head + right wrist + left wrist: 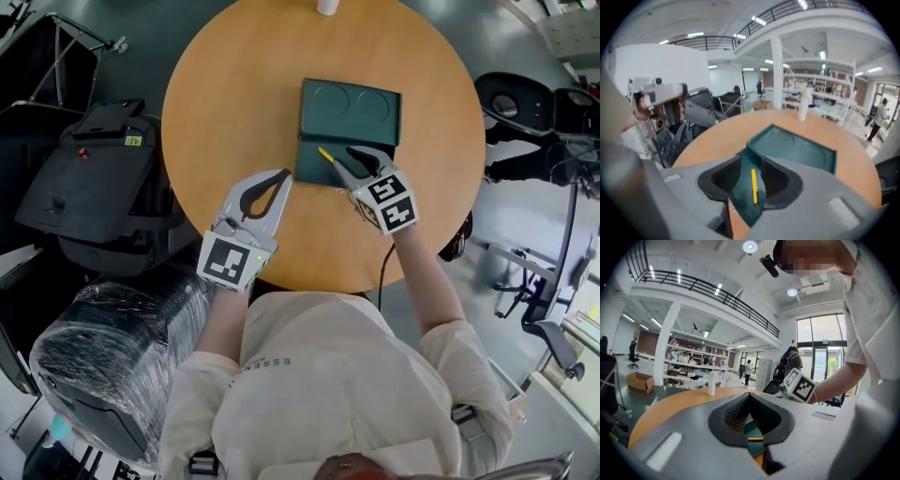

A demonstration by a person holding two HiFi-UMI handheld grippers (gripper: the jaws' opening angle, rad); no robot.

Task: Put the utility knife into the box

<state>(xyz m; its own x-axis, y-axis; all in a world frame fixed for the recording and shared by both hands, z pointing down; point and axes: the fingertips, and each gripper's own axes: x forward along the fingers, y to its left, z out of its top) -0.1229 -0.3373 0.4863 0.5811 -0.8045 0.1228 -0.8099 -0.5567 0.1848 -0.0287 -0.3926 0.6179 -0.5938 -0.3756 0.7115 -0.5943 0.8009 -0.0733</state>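
A dark green box (352,108) lies open in the middle of the round wooden table (234,94), its flat lid with two round dents on the far side. The yellow utility knife (324,153) rests in the box's near narrow tray (309,164). My right gripper (344,159) hovers over that tray, open. In the right gripper view the knife (753,186) lies loose on the green tray (797,147) between the spread jaws of that gripper (751,165), touching neither pad. My left gripper (283,176) sits left of the box, shut and empty; its tips (750,397) meet.
A white bottle (327,6) stands at the table's far edge. A black bag (94,173) and a plastic-wrapped chair (112,347) stand left of the table. Dark chairs (525,103) are on the right. The table's near edge is close to the person's body.
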